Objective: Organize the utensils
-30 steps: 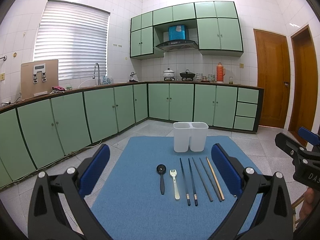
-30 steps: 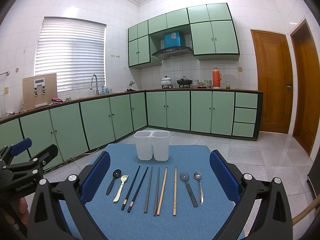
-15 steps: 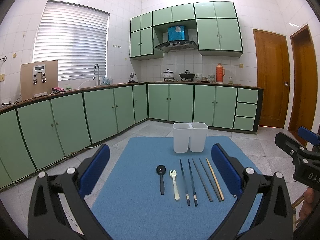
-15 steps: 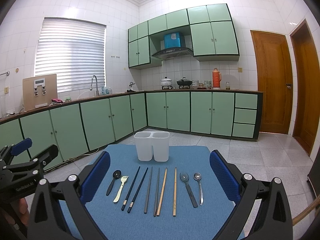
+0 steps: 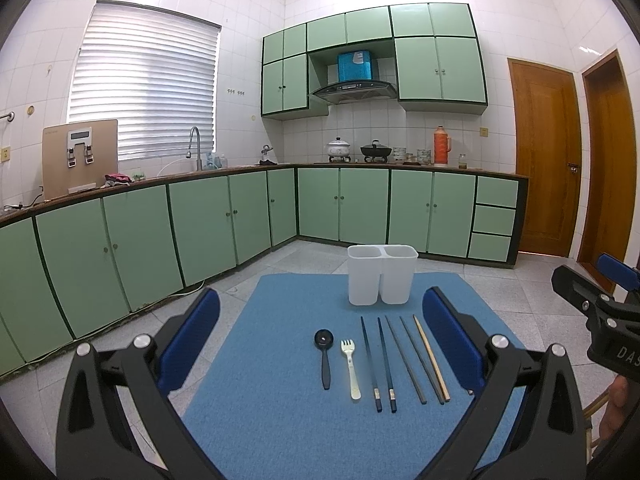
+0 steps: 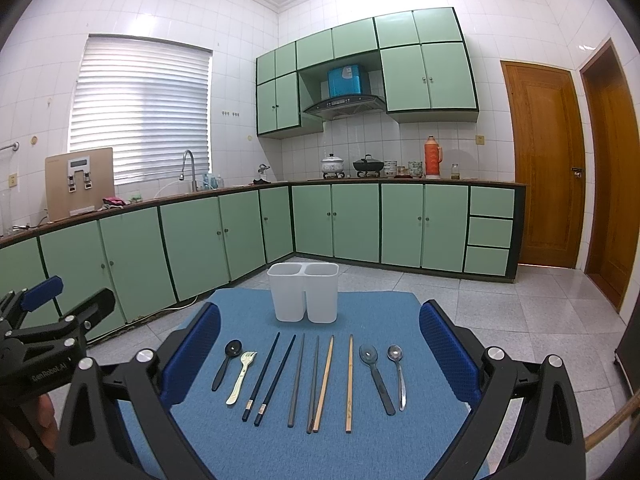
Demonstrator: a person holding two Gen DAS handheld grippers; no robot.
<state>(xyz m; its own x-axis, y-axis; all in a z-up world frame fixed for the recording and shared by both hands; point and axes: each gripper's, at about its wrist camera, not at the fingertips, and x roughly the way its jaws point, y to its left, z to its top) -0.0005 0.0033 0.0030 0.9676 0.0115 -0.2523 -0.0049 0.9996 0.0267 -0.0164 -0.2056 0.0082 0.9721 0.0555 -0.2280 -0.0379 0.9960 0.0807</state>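
**Utensils in a row on the blue mat, both grippers spread wide above them**

A white plastic two-compartment utensil holder (image 6: 303,293) stands upright at the far end of a blue fabric mat (image 6: 360,448), both compartments showing nothing inside. In front of it the utensils lie side by side, handles toward the cameras: a black plastic spoon (image 6: 226,363), a cream plastic fork (image 6: 241,377), a pair of dark blue chopsticks (image 6: 269,378), a pair of grey chopsticks (image 6: 304,382), a pair of light wooden chopsticks (image 6: 336,382), a dark translucent spoon (image 6: 375,376) and a steel spoon (image 6: 398,374). None touches the holder.

The right gripper (image 6: 320,344) hangs over the near edge of the mat, its blue-padded fingers (image 6: 191,354) far apart and gripping nothing. The left gripper (image 5: 320,332) sits just to its left, equally wide and empty, framing the black spoon, fork and chopsticks.

Around the mat lie pale floor tiles (image 6: 532,320), green base cabinets (image 6: 200,240) and a wooden door (image 6: 540,164)
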